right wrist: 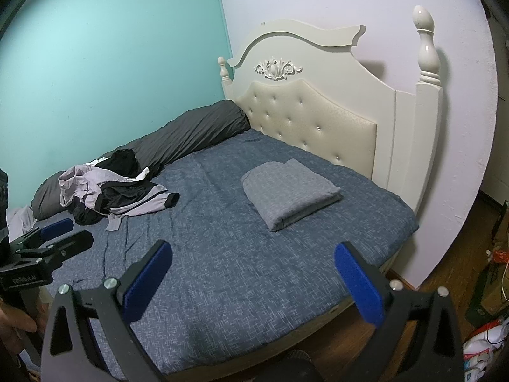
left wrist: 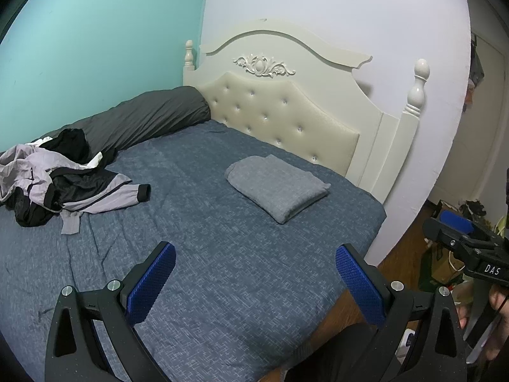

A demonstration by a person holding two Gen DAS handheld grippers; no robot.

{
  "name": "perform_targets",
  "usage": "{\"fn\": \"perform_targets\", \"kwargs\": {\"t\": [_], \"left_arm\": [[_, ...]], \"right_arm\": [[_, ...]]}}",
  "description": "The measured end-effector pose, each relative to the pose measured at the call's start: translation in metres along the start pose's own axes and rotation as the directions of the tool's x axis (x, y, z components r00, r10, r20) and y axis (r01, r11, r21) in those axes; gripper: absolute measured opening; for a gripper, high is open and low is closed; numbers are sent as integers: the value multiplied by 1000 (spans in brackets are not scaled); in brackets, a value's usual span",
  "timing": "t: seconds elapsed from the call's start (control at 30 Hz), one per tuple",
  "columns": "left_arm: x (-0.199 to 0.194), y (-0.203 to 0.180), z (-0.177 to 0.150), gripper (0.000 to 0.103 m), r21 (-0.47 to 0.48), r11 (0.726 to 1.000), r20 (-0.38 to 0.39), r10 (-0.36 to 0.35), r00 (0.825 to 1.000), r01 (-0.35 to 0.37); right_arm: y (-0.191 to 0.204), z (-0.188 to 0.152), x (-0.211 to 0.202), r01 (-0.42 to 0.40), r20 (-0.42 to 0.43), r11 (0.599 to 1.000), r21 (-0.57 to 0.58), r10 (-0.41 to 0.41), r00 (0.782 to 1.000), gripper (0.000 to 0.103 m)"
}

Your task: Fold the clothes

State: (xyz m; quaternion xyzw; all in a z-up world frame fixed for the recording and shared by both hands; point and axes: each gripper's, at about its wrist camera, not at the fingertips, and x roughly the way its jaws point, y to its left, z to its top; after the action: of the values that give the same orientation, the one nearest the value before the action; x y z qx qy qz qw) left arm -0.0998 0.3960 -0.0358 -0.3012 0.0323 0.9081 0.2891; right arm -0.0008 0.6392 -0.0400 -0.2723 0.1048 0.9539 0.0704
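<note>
Dim, soft shadows, fisheye-warped edges.

A grey garment [left wrist: 277, 187], already folded into a neat, thick rectangle, lies flat on the blue bedspread [left wrist: 206, 270] near the headboard [left wrist: 280, 108], its folded edge facing the foot of the bed. Well apart from it, by the turquoise wall, a lilac-and-black jacket [left wrist: 63, 184] lies crumpled in an unfolded heap with other dark clothing, one black-cuffed sleeve stretched out towards the folded piece.
</note>
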Motion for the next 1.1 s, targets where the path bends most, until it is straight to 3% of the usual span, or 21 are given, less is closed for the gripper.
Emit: {"fn": "perform_targets", "kwargs": {"t": [1.1], "left_arm": [[2, -1, -3, 102, -8, 1000, -6, -5, 1000, 5]], "right_arm": [[-1, -2, 2, 1, -8, 1000, 7, -1, 1000, 103]]}}
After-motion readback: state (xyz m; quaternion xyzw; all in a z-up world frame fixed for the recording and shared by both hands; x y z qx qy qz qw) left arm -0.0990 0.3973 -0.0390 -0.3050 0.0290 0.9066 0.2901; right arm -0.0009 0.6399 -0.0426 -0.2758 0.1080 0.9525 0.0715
